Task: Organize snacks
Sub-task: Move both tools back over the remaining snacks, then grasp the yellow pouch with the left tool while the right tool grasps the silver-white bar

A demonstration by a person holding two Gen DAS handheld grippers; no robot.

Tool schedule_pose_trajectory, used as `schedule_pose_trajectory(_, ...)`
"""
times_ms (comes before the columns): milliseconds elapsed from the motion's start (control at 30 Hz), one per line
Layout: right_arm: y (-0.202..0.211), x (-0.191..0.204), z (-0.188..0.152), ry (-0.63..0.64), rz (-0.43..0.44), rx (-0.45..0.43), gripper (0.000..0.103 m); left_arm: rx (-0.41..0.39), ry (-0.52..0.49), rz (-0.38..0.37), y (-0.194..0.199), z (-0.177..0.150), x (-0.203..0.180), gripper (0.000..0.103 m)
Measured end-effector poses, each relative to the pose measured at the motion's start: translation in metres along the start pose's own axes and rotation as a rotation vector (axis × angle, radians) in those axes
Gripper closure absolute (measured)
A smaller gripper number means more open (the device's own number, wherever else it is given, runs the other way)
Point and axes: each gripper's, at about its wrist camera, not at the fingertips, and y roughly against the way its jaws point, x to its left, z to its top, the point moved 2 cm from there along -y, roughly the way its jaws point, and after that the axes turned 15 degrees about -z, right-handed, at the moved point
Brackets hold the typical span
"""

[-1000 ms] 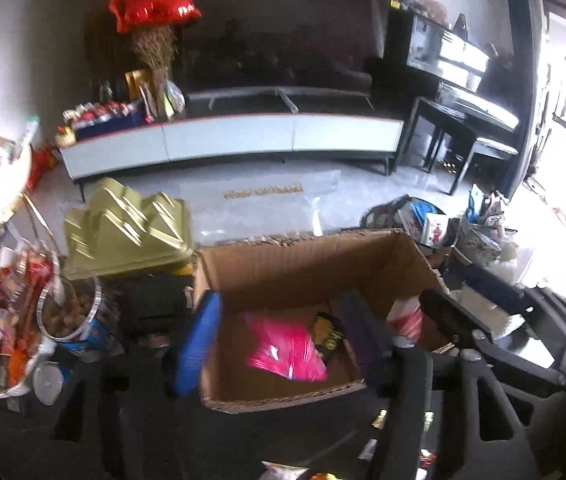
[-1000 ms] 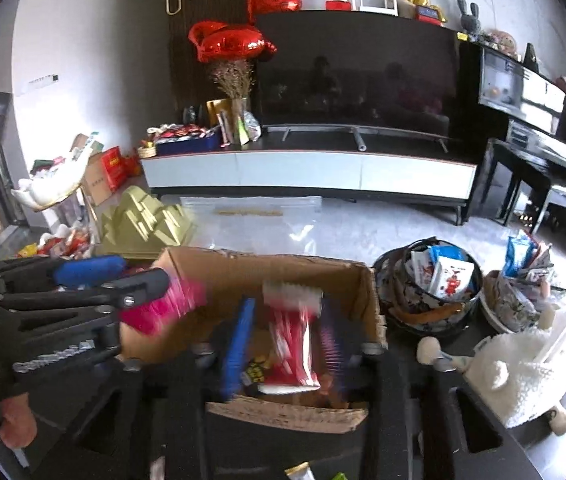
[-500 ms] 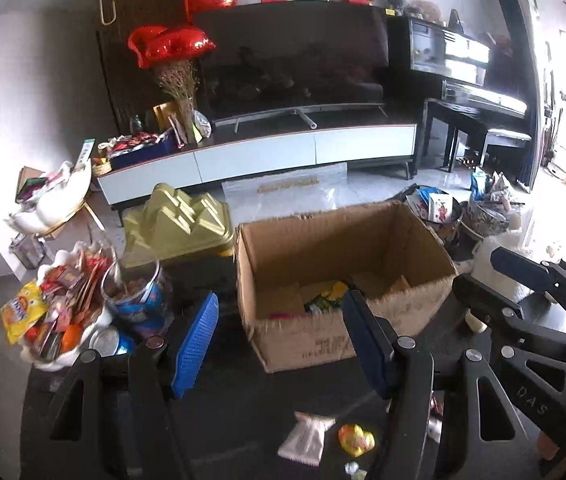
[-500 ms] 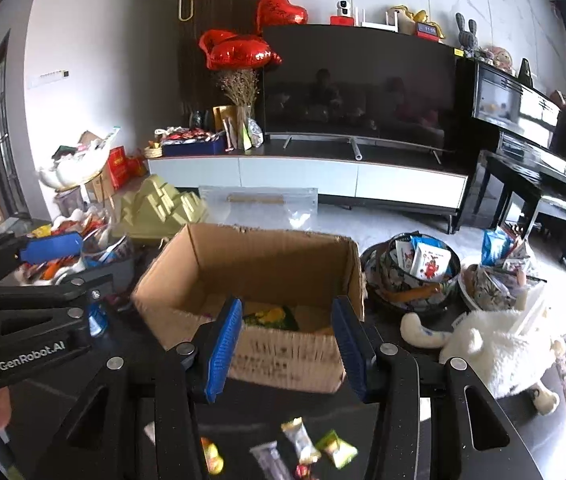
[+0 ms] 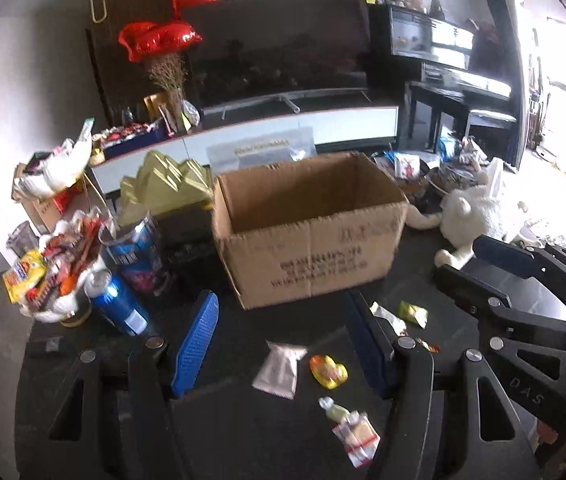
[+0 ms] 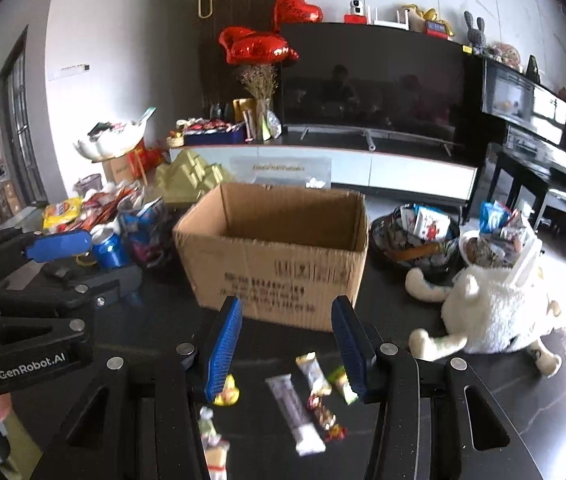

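Left wrist view: a dark glossy surface [image 5: 223, 420] carries an open corrugated cardboard box [image 5: 315, 256], with crinkly snack packets [image 5: 279, 368] strewn before it in a living room. The left tool [image 5: 283, 348] is released and empty.

Right wrist view: the right tool [image 6: 287, 344], released and empty, hovers over the packets; a fluffy white plush toy [image 6: 495, 312] lies right of the box.

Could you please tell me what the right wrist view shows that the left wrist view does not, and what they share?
Only the right wrist view shows the long silver-wrapped bar lying on the table and the left gripper from the side. Only the left wrist view shows the white packet and the right gripper from the side. Both show the cardboard box, the yellow snack, the blue can and the white plush toy.
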Motion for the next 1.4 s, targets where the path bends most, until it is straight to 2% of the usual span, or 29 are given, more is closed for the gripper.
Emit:
schedule_pose_trajectory(300, -0.008, -0.003, -0.040, -0.013, 0.032, 0.068, 0.055, 0.052, -0.009, -0.058, -0.017, -0.037, -0.014, 0.039)
schedule_pose_trajectory(633, -0.046, 0.004, -0.082, -0.038, 0.063, 0.195, 0.055, 0.125, 0.007, -0.093, -0.051, -0.065, -0.008, 0.039)
schedule_pose_trajectory(1067, -0.084, 0.017, -0.111, 0.022, 0.066, 0.293, 0.055, 0.247, 0.040, -0.129, -0.103, -0.096, 0.008, 0.040)
schedule_pose_trajectory(1400, -0.110, 0.019, -0.114, 0.048, 0.051, 0.333, 0.055, 0.273, 0.081, -0.191, -0.131, -0.098, 0.015, 0.045)
